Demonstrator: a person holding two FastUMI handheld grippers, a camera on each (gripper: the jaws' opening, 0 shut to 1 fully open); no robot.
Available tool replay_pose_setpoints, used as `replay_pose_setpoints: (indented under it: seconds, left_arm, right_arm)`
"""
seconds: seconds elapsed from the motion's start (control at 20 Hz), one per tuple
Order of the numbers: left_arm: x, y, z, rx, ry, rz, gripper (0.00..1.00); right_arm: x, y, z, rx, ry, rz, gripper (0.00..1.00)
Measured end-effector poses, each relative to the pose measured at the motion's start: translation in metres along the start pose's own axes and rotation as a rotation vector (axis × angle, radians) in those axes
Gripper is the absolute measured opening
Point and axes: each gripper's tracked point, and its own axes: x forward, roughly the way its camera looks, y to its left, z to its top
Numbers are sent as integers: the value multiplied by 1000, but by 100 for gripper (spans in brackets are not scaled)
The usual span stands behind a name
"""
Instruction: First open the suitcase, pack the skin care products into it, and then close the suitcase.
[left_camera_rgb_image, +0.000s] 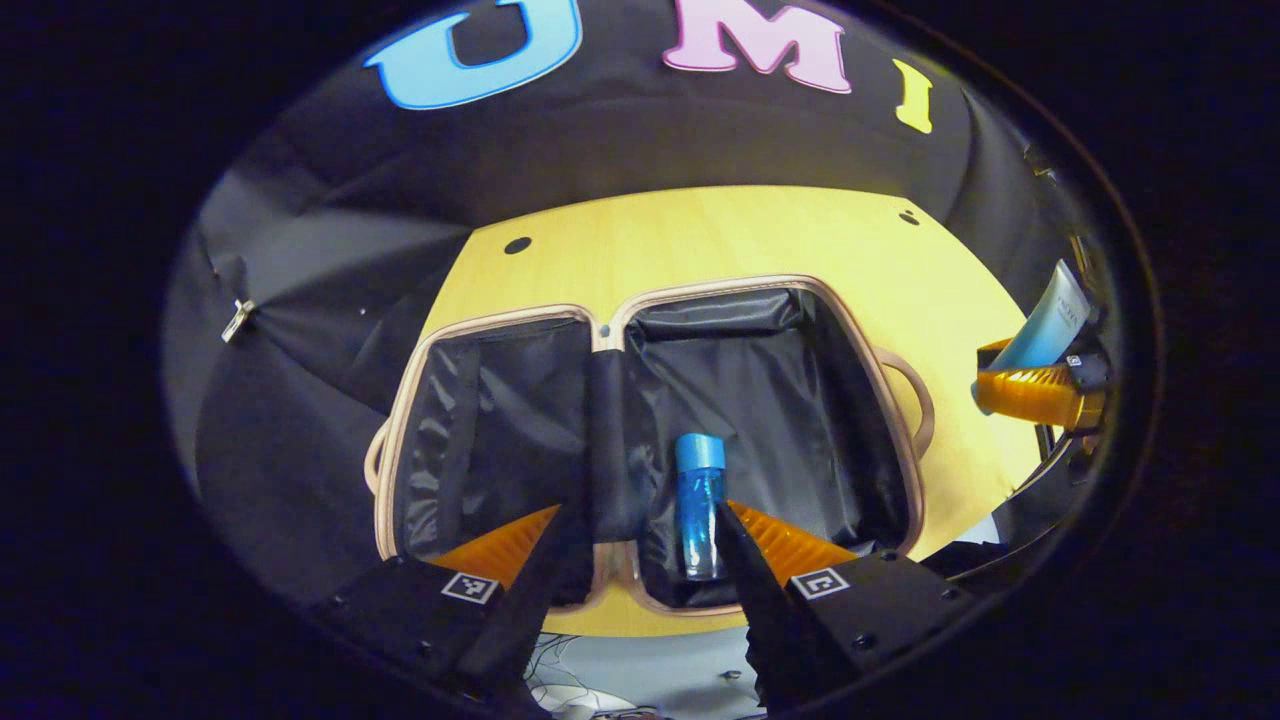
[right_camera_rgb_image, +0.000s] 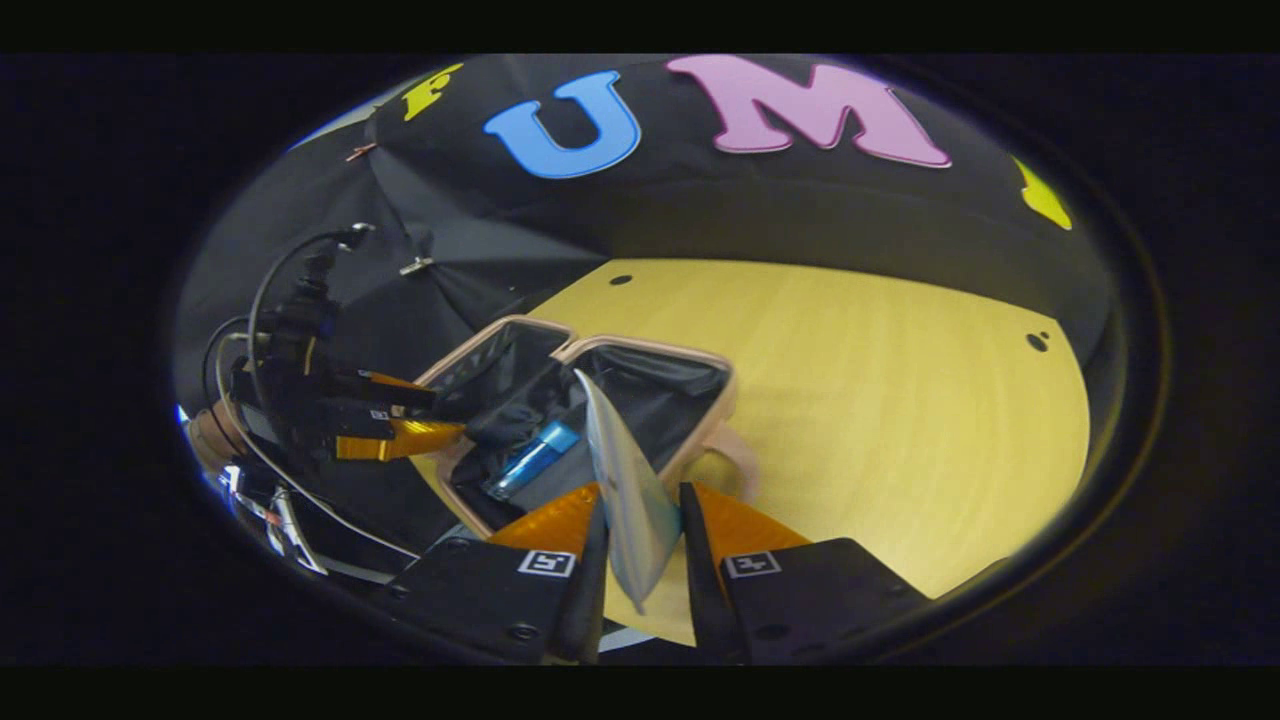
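The suitcase (left_camera_rgb_image: 640, 440) lies open and flat on the counter (left_camera_rgb_image: 720, 240), both black-lined halves facing up. A blue bottle (left_camera_rgb_image: 698, 510) with a blue cap lies in the right-hand half as the left gripper view shows it, close to the centre hinge.

The left gripper (left_camera_rgb_image: 640, 545) hangs over the near edge of the case with its fingers spread wide and nothing between them; the bottle sits just inside its right-hand finger, and whether they touch cannot be told.

The right gripper (right_camera_rgb_image: 640, 545) has its fingers drawn narrow on a pale tube (right_camera_rgb_image: 625, 490), pressing its flat sides near the lower end. The tube stands up between them, above the near rim of the case. In the left gripper view the same tube (left_camera_rgb_image: 1050, 320) shows far to the right, beside the case.

Judgement: the step in hand is placing the tube.
- Carry the tube over the rim and over bare lining beside the bottle, not on top of it.
- Lower it until it is close to the lining before the fingers part, so it lies flat.
- Keep the left gripper clear of the path.
- Risk: a tube resting on the rim would obstruct closing.
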Motion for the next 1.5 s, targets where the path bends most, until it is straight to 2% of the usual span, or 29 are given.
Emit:
replay_pose_setpoints:
  seconds: [0.15, 0.4, 0.55, 0.6, 0.65, 0.7, 0.75, 0.8, 1.0, 1.05, 1.15, 1.25, 1.3, 1.5]
  left_arm:
    - [-19, 58, -29, -15, 3, 116, 91]
    - [-36, 117, -92, -195, 58, 176, 90]
    - [-40, 140, -121, -291, 85, 208, 90]
    - [-41, 148, -128, -320, 94, 221, 90]
    - [-41, 155, -132, -350, 103, 225, 91]
    - [-39, 160, -136, -380, 101, 223, 90]
    - [-38, 162, -138, -404, 101, 213, 91]
    - [-36, 162, -141, -417, 103, 207, 90]
    - [-31, 177, -134, -456, 87, 216, 90]
    - [-29, 181, -128, -485, 74, 205, 90]
    - [-27, 192, -121, -547, 59, 196, 90]
    - [-22, 207, -118, -585, 57, 201, 90]
    - [-19, 216, -115, -588, 54, 203, 90]
    - [-4, 249, -87, -544, 21, 203, 88]
  right_arm:
    - [41, 14, -25, -37, 128, -37, 39]
    - [90, 54, -63, 96, 348, 3, 39]
    - [103, 62, -95, 204, 482, -42, 39]
    - [107, 64, -102, 244, 519, -50, 33]
    - [114, 66, -106, 266, 533, -50, 40]
    - [116, 65, -108, 274, 550, -56, 39]
    - [119, 66, -108, 299, 554, -62, 34]
    - [117, 66, -107, 328, 564, -69, 42]
    - [118, 64, -101, 409, 554, -79, 45]
    - [116, 69, -96, 416, 533, -58, 46]
    - [111, 85, -82, 415, 487, -7, 69]
    - [99, 88, -71, 362, 447, -15, 92]
    - [92, 83, -67, 319, 420, -27, 98]
    - [67, 83, -33, 213, 239, -3, 98]
